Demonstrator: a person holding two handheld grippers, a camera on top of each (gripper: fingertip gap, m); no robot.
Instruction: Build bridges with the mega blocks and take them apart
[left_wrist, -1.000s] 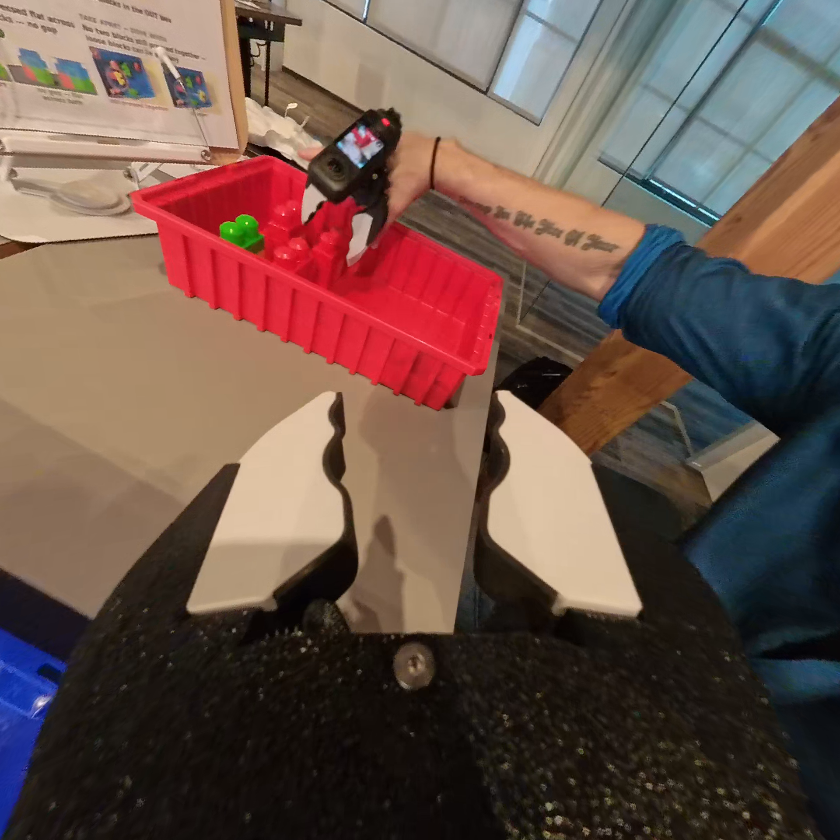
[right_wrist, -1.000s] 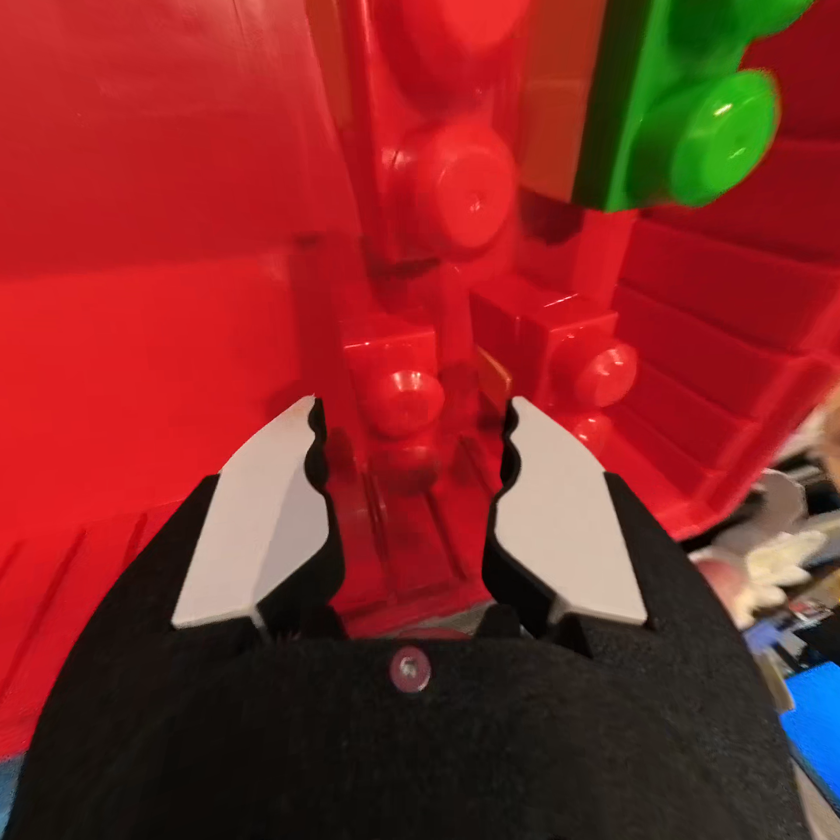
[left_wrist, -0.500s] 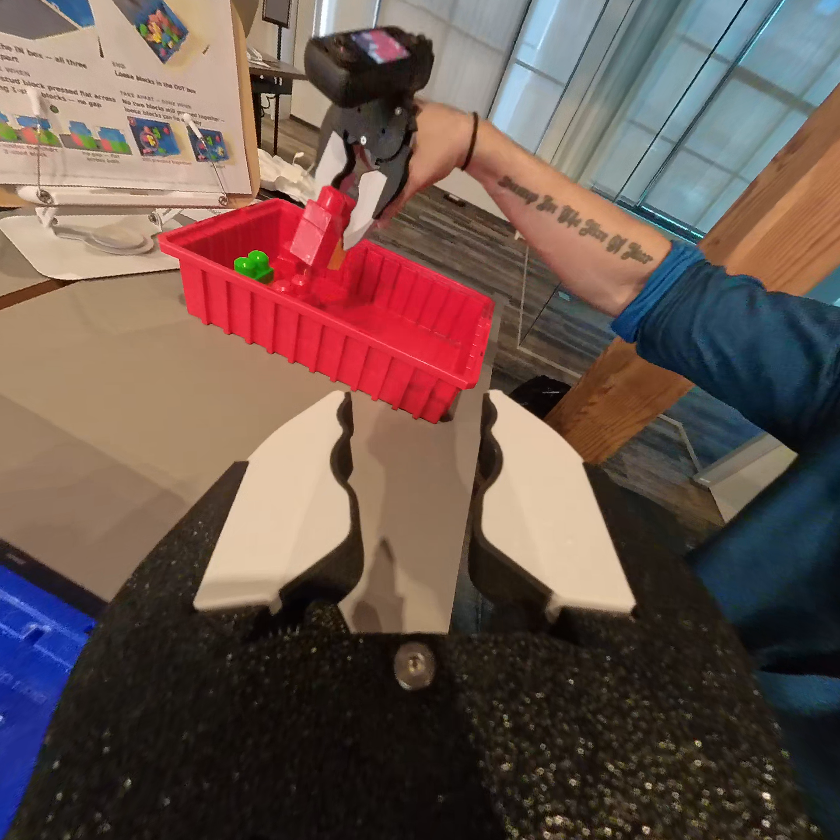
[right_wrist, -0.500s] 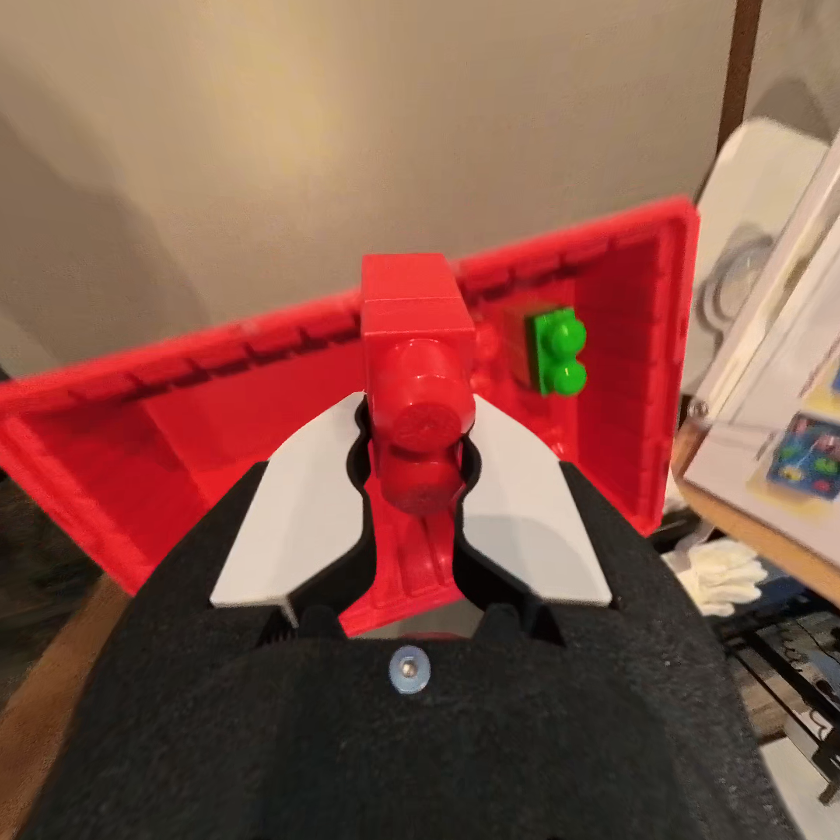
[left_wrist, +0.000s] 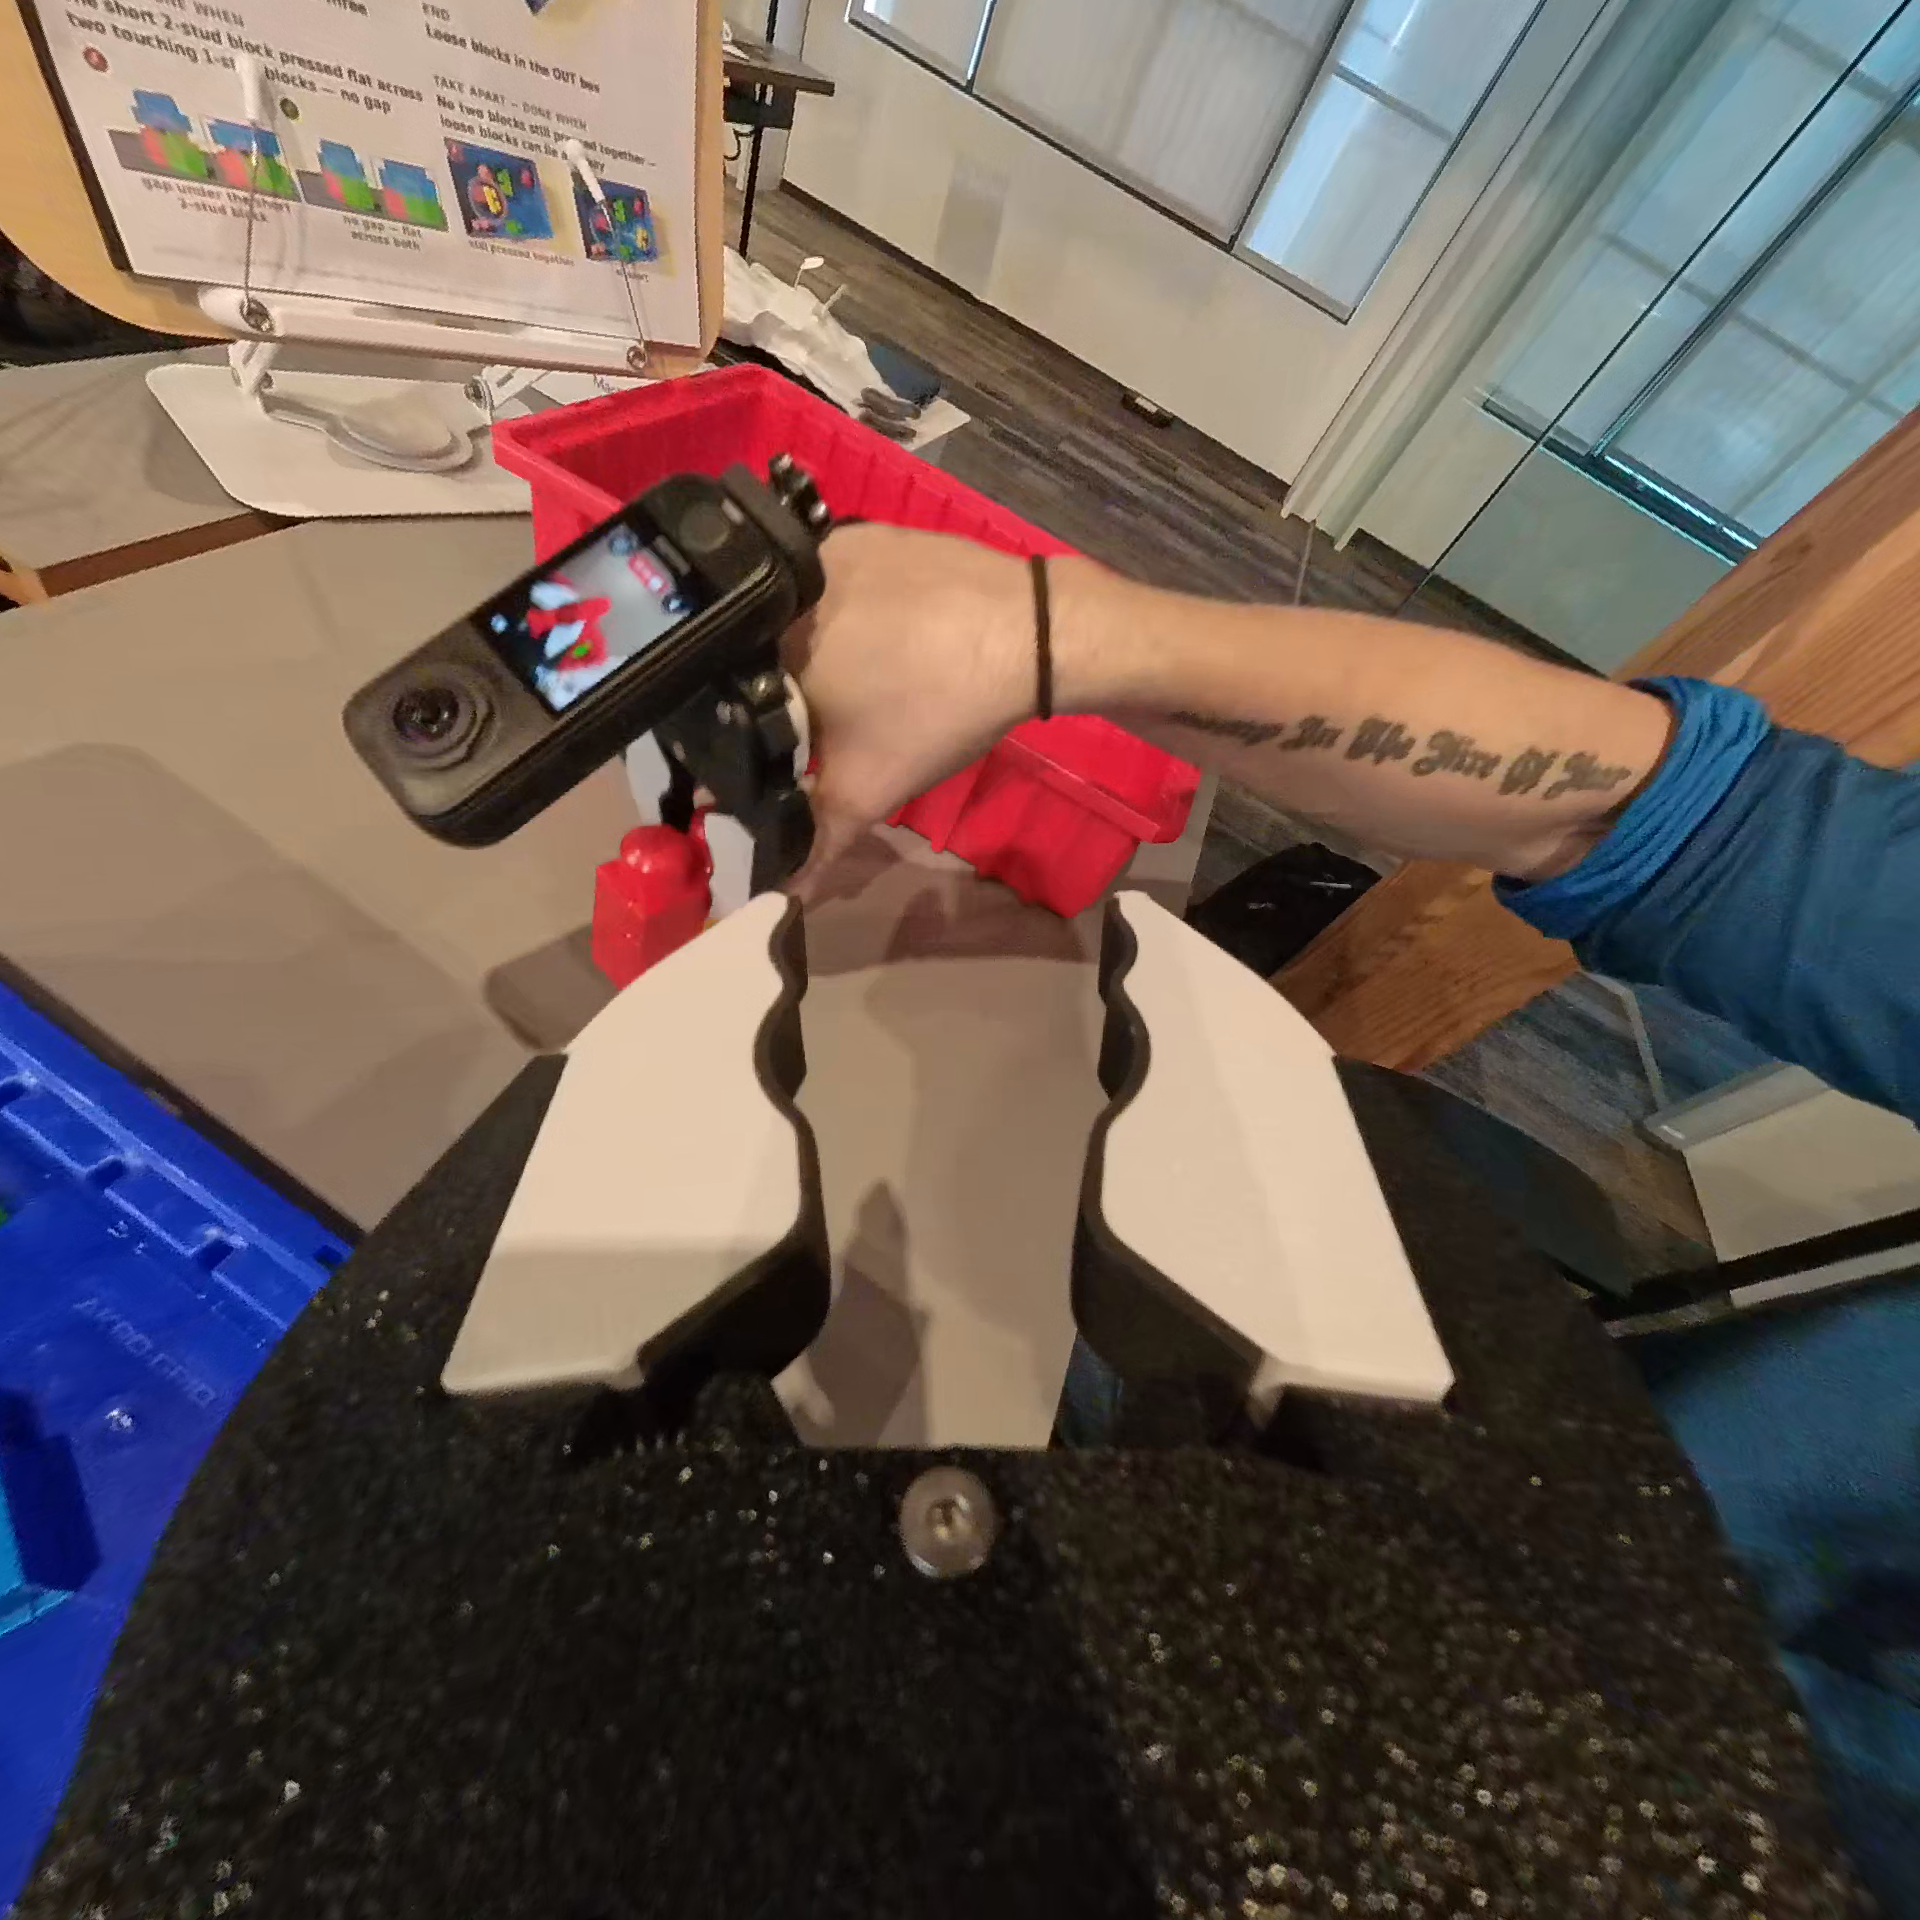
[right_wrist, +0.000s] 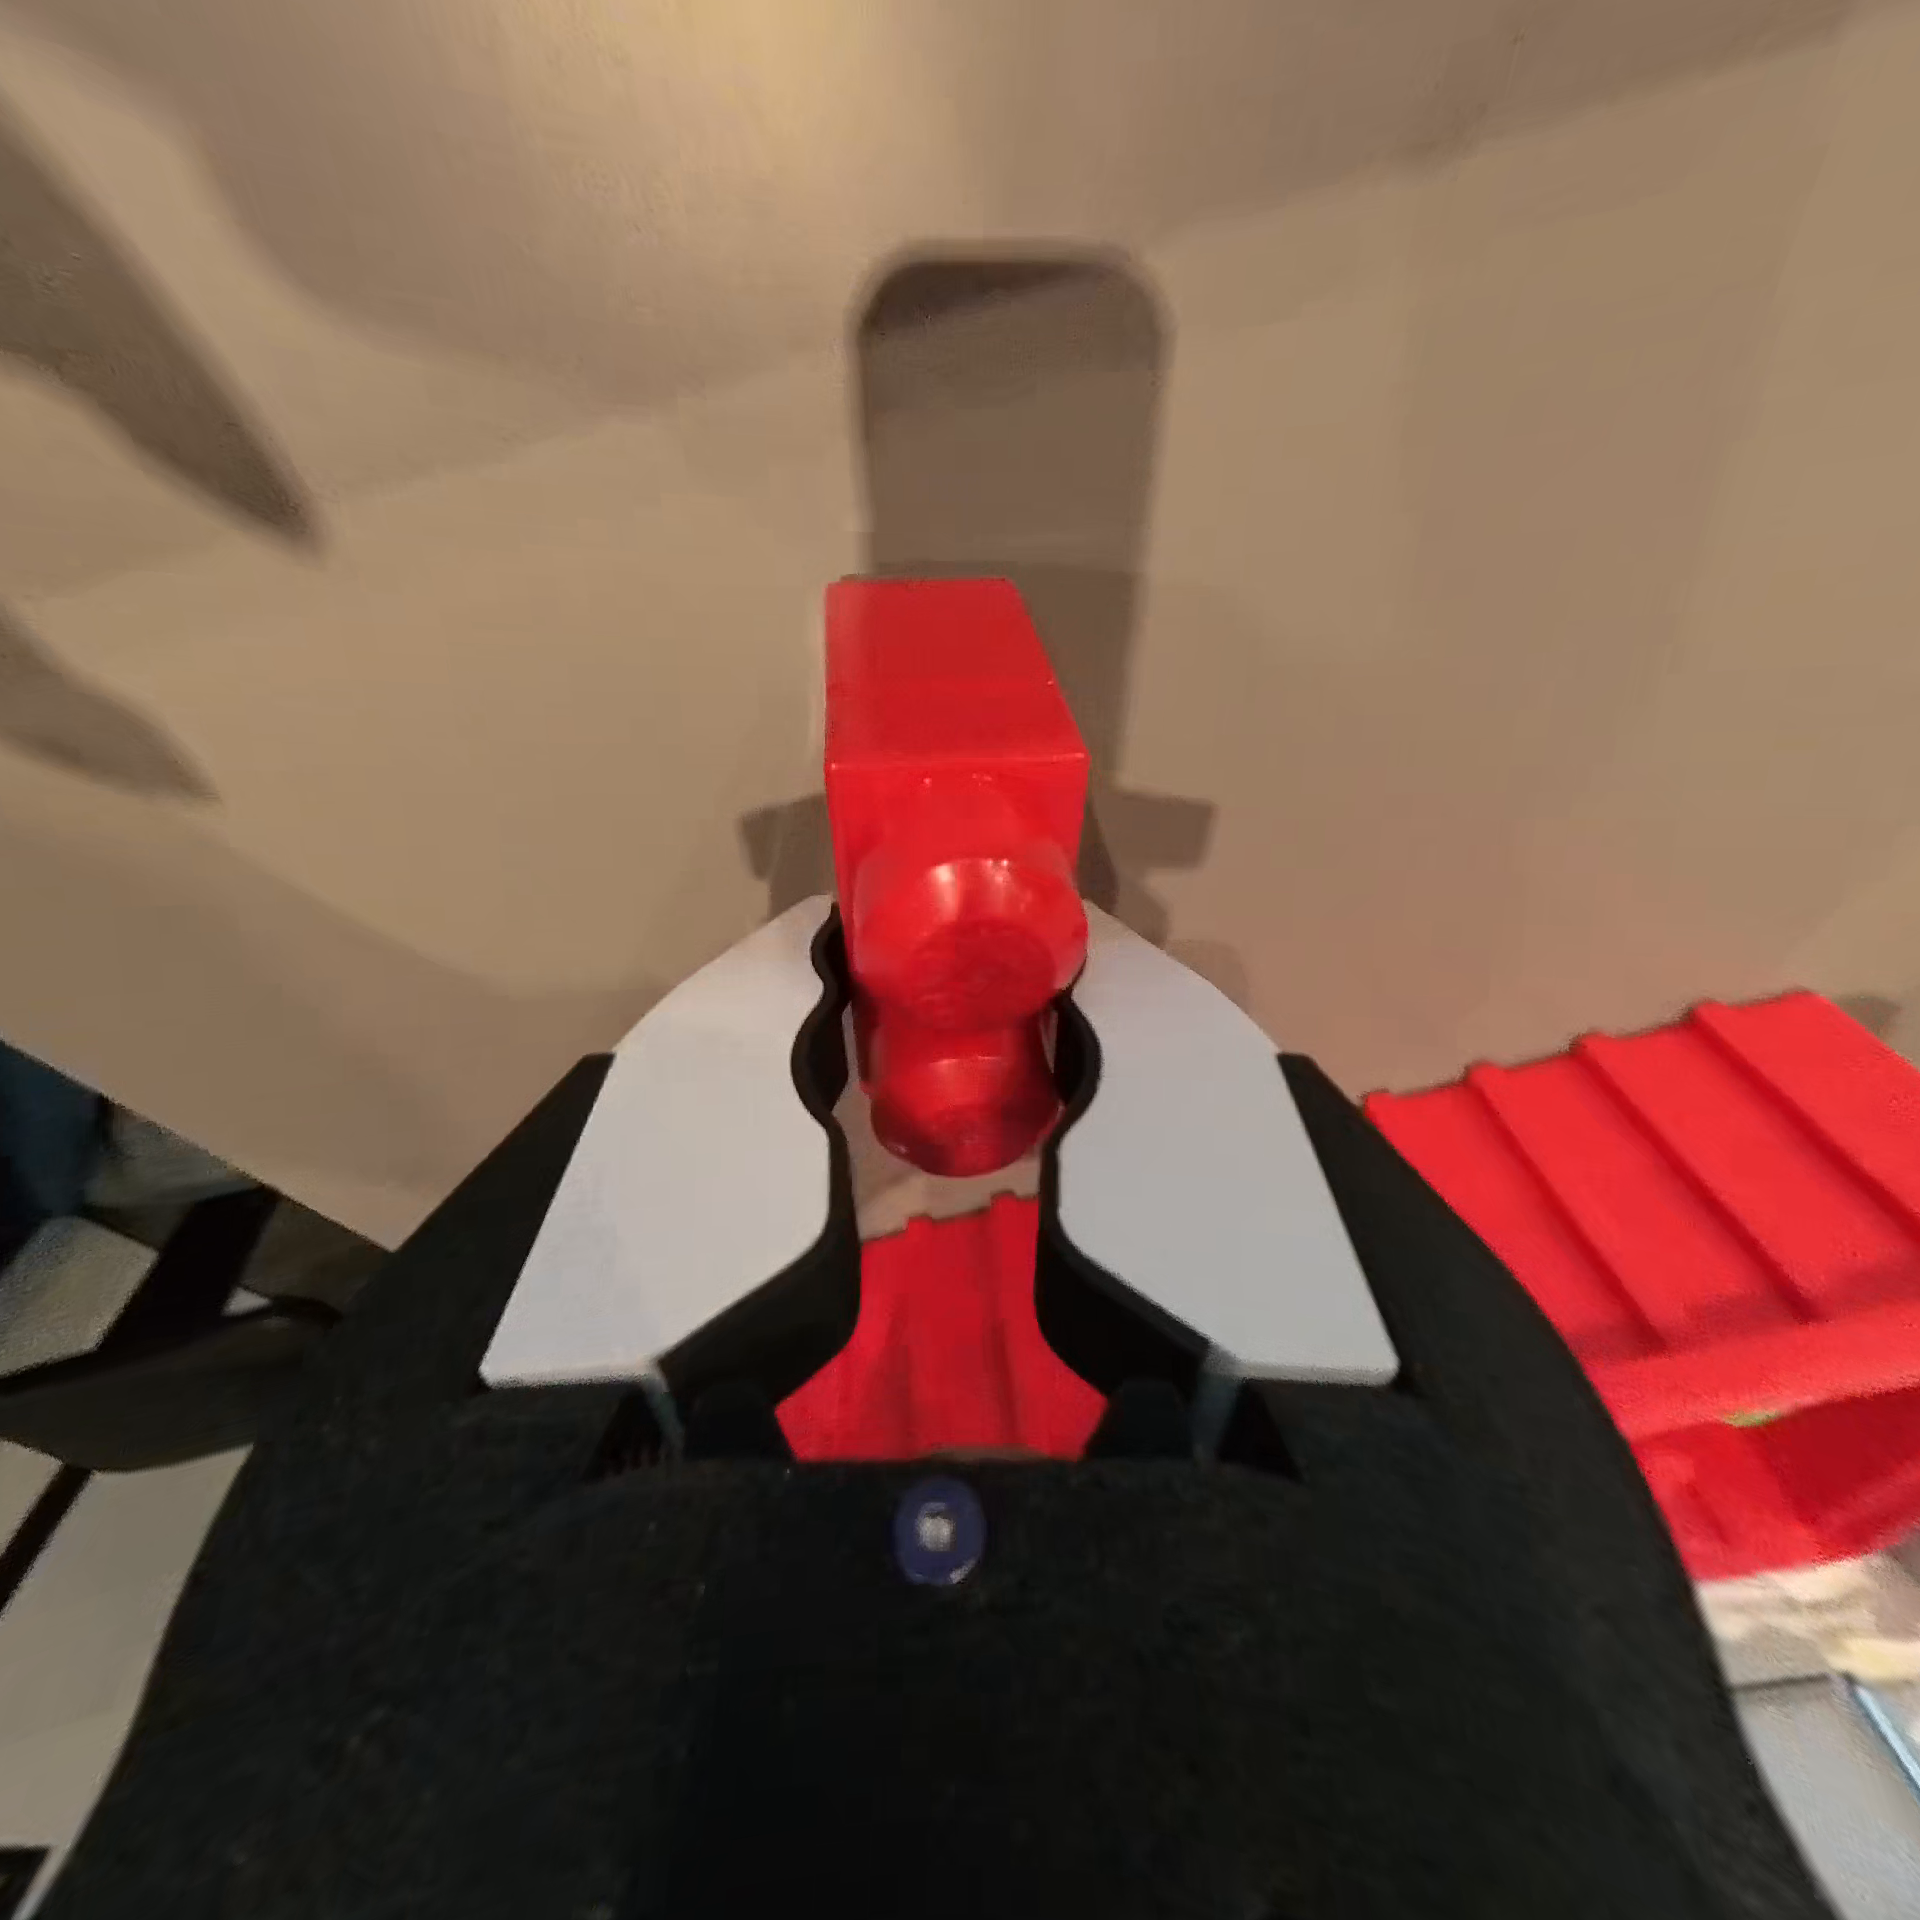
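Right wrist view: red mega block (right_wrist: 940, 717) at frame centre, clamped in the right gripper (right_wrist: 951, 1023), pads pressed on either side of its studs, square body pointing away over the tan table (right_wrist: 416, 416). Corner of the red bin (right_wrist: 1662, 1195) at lower right. Probably hollow hard plastic — light, stiff, glossy and so somewhat slippery; a hold on the rounded studs likely lets it pivot, flat side walls the surer place to take it.

Left wrist view: same block just left of centre, low over the table or just touching it — cannot tell which — beneath the right gripper's camera. Left gripper (left_wrist: 951, 951) at lower centre, jaws apart, nothing between them. Blue bin (left_wrist: 125, 1247) at the left edge.
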